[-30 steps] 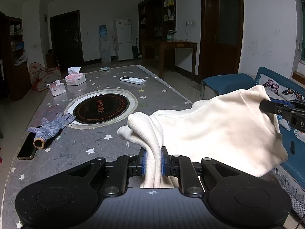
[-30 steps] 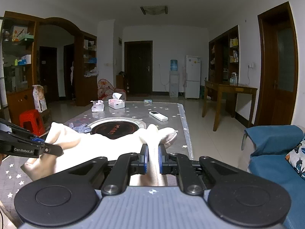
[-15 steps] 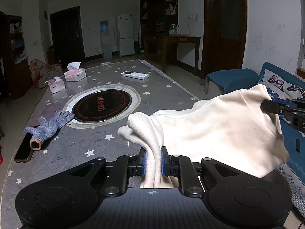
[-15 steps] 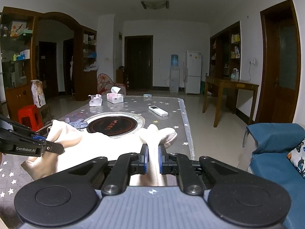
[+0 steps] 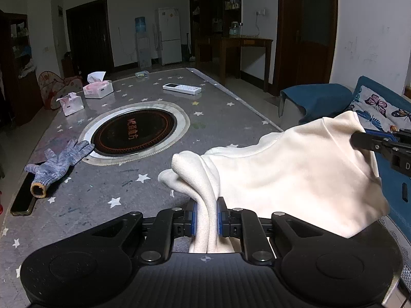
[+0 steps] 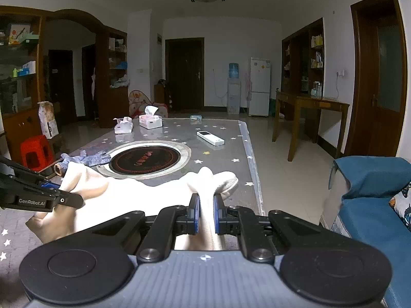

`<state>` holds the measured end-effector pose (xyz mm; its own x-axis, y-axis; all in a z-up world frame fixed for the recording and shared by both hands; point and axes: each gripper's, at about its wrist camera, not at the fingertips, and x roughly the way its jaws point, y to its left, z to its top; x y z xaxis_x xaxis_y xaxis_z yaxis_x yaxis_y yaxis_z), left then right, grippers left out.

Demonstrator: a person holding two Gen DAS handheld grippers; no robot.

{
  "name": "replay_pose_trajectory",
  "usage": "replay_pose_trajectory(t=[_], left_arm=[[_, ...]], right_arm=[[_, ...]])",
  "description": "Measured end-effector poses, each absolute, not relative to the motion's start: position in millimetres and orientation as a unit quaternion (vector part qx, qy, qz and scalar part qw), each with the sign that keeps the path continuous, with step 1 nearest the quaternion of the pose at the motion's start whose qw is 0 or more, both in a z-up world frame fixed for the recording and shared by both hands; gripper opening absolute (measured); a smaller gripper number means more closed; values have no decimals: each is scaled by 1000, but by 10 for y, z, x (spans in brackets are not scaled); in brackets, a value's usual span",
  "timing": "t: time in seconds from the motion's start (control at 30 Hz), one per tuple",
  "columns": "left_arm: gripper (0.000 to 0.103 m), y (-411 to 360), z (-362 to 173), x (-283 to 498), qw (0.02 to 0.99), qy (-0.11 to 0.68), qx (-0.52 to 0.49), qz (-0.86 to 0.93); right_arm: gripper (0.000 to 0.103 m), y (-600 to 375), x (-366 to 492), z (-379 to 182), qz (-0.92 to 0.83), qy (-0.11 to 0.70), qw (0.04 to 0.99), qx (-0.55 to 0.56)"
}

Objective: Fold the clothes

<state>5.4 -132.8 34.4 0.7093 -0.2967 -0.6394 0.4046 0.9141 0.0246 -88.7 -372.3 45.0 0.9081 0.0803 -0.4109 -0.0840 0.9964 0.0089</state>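
Mid-fold: left tongs (image 5: 206, 218) and right tongs (image 6: 204, 214) each clamped on a bunched corner of cream garment (image 5: 295, 177), stretched above bench (image 5: 154, 179). Next, probably: lay flat, keep taut.

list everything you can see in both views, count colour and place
garment: 1, cream, held up over the near table edge between both tongs
table: 1, grey with star print, fills the middle
round hob: 1, black with pale ring, set in the table centre
glove: 1, grey-blue knit, left of the hob
phone: 1, dark, under the glove cuff at the left table edge
tissue boxes: 2, pink and white, far left of the table
remote: 1, white, far right of the table
sofa: 1, blue, right of the table
fridge: 1, white, back wall
water dispenser: 1, blue bottle, beside the fridge
stool: 1, red, far left
left tongs: 1, black with blue pads, shut on the garment
right tongs: 1, same, shut on the garment
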Motion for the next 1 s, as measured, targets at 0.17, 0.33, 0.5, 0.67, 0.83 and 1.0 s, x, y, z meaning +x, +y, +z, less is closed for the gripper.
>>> replay_pose_trajectory(t=[0.17,0.33,0.5,0.67,0.83,1.0], left_arm=[[16,-1336,292,127,919,338,81,-188],[16,-1341,264,180,917,342,81,-187],[16,-1330,235,237,916,346,80,-186],[16,-1331,214,269,915,350,80,-183],[16,-1339,198,307,915,352,81,-182],[16,-1354,162,347,913,357,83,-182]], right_arm=[[9,-3742,-772,440,41,219,975,-1],[9,-3731,-703,443,42,222,974,-1],[9,-3750,-640,422,41,225,973,1],[9,-3752,-598,411,42,229,973,2],[9,-3755,-551,395,44,231,972,0],[9,-3772,-489,352,42,237,971,2]])
